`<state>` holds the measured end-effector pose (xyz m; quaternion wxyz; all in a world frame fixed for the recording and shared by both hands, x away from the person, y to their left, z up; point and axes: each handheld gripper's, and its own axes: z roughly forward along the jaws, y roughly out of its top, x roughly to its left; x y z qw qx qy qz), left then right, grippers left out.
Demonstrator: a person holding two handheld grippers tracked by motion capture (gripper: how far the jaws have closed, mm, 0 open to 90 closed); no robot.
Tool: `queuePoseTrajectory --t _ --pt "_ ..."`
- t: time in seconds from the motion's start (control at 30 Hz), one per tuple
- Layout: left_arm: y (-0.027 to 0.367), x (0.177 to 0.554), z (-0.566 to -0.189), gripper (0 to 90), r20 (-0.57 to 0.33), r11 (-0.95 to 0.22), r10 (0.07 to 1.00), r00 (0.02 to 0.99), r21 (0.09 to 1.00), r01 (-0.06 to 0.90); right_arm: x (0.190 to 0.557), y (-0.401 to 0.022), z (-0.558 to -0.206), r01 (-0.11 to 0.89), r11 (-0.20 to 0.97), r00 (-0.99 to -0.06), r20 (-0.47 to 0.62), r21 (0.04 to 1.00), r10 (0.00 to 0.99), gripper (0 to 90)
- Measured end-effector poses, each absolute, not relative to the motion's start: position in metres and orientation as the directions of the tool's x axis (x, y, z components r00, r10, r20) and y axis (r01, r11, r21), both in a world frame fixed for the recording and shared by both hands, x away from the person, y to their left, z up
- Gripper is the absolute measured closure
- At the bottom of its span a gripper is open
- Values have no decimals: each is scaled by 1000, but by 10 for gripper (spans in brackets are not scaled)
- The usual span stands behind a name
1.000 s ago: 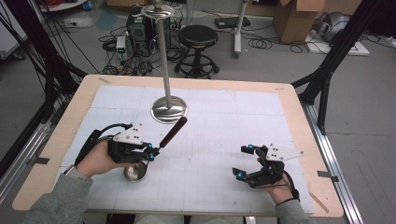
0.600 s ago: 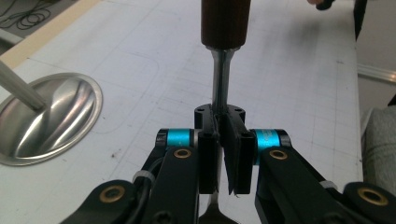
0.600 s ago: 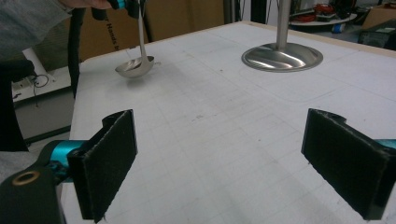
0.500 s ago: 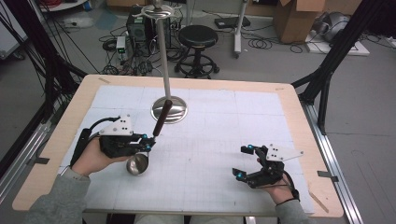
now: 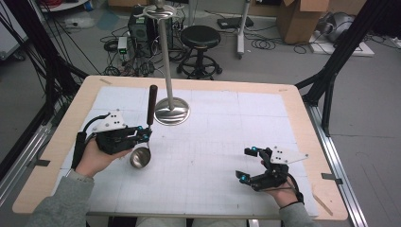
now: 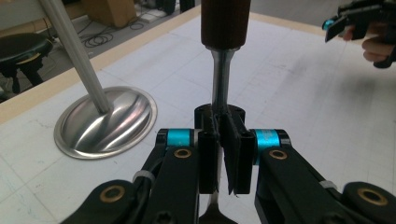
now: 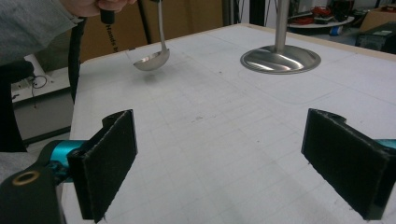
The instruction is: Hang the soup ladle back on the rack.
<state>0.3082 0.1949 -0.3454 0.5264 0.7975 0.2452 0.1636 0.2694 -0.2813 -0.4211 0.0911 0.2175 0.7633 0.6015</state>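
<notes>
My two black claws, left [image 5: 144, 135] and right [image 5: 247, 164], carry cyan joints, brass screws, grey three-cornered plates; my sleeves [image 5: 61, 203] are grey.

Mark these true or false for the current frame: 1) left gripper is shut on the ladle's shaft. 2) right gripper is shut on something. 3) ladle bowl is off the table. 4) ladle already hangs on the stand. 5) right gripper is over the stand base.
1) True. The left gripper has its jaws closed on the metal shaft of the ladle, below the dark wooden handle.
2) False. The right gripper is open, jaws wide apart with nothing between them.
3) True. In the right gripper view the bowl hangs above the mat with a shadow under it.
4) False. The ladle is held beside the stand, apart from its pole.
5) False. It sits near the table's front right, far from the base.
</notes>
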Motion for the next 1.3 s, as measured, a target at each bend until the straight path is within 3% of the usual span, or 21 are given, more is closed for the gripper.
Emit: queuePoseTrajectory --t 0.53,0.8,1.03,1.3 --pt "213 313 -335 843 25 -234 702 712 952 198 269 -282 -421 223 180 -886 122 958 448 95" --pt "216 322 -324 843 -15 -192 722 692 956 221 269 -282 -421 222 178 -886 122 959 448 95" --pt "216 332 -315 843 26 -237 737 676 946 223 269 -282 -421 223 176 -886 124 959 447 95" --pt "220 346 -303 843 -7 -220 734 679 944 247 269 -282 -421 225 176 -886 126 958 446 95"
